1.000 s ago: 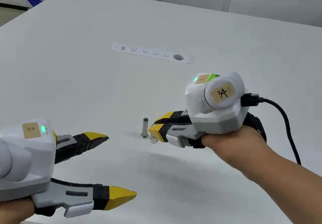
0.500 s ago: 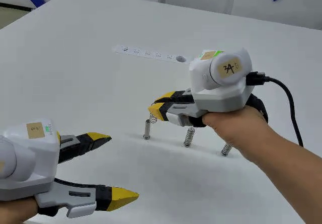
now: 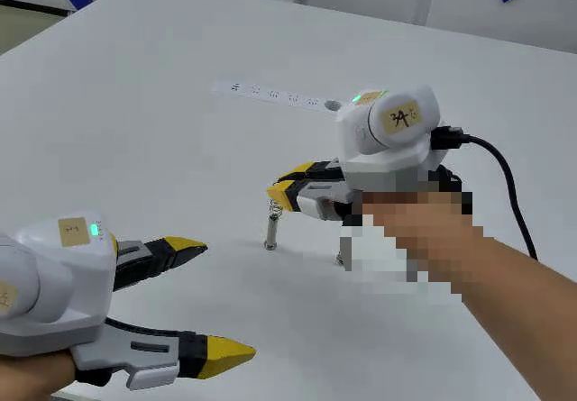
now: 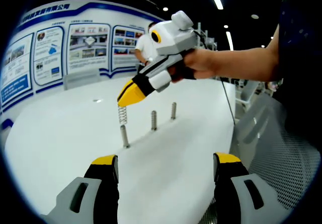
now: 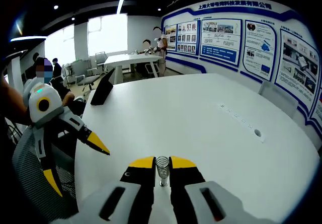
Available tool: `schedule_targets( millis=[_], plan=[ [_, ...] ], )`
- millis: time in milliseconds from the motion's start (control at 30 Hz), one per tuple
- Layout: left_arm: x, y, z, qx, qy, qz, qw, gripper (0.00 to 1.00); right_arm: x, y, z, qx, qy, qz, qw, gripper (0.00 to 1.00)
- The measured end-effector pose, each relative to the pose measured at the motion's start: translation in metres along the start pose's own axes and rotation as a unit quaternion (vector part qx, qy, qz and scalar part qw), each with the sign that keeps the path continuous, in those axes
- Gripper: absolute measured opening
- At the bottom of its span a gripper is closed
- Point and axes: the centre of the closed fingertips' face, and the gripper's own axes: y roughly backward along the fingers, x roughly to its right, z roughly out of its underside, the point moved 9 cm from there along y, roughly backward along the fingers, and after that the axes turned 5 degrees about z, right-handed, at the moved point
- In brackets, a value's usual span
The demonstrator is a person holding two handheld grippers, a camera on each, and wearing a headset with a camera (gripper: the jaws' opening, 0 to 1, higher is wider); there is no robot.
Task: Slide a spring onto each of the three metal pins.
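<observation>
My right gripper [image 3: 281, 195] is shut on a small coil spring [image 3: 273, 210], which hangs upright just above a bare metal pin [image 3: 270, 235] standing on the white table. In the right gripper view the spring [image 5: 162, 167] sits between my yellow jaw tips, with the pin [image 5: 162, 182] directly below it. The left gripper view shows that spring [image 4: 121, 114] over the bare pin [image 4: 124, 136], and two more pins [image 4: 154, 120] [image 4: 173, 110] in the same row, each wearing a spring. My left gripper [image 3: 216, 300] hovers open at the near left with nothing in it.
A white power strip [image 3: 279, 96] lies flat on the table behind the pins. A black cable [image 3: 498, 168] trails from the right gripper toward the right. The white table [image 3: 135, 104] stretches wide to the left and back.
The right gripper has lifted the spring off the table beside the pin and now holds it just over the pin's top. The left gripper has stayed open and nearly still.
</observation>
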Motion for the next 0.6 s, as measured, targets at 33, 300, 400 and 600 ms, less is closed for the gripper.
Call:
schedule_targets(
  millis=[33, 300, 400, 600],
  plan=[
    [-0.0002, 0.0001, -0.0001, 0.001, 0.001, 0.0, 1.0, 0.79, 0.0003, -0.0011, 0.0004, -0.001, -0.001, -0.001, 1.0, 0.11],
    [-0.0012, 0.0005, 0.0001, 0.001, 0.003, -0.002, 1.0, 0.79, 0.0039, -0.007, 0.004, -0.008, -0.005, -0.002, 1.0, 0.11],
    [-0.0014, 0.0003, 0.0002, 0.0, 0.003, -0.001, 1.0, 0.79, 0.0043, -0.0076, 0.0045, -0.008, -0.01, -0.004, 0.9999, 0.11],
    [-0.0015, 0.0003, 0.0008, -0.001, 0.005, 0.0, 1.0, 0.79, 0.0037, -0.0097, 0.0075, -0.011, -0.013, -0.005, 0.9998, 0.11]
  ],
)
